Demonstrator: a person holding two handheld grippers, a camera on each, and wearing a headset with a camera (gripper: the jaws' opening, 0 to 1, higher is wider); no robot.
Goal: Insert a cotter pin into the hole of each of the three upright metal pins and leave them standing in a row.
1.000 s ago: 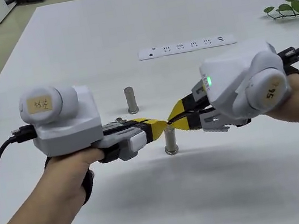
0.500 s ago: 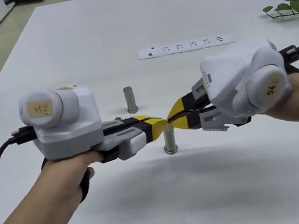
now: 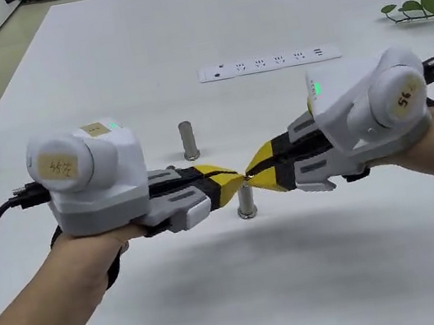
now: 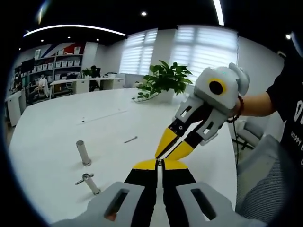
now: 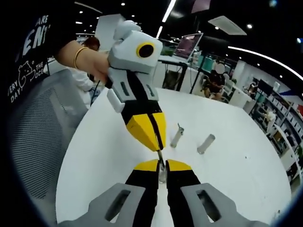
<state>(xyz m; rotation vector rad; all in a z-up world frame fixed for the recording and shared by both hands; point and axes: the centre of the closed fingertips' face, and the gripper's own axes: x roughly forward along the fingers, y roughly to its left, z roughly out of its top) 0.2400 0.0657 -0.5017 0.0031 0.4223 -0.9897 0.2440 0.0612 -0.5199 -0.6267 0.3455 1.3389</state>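
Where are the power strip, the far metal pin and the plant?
power strip (image 3: pixel 269 62), head view, middle of its white body.
far metal pin (image 3: pixel 188 140), head view, mid-shaft.
plant (image 3: pixel 433 7), head view, a leaf.

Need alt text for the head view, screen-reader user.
Two hand-held tools meet tip to tip, left tongs and right tongs shut, just over an upright metal pin on a white table. A second upright pin stands behind it, a white power strip farther back, plant leaves at far right.
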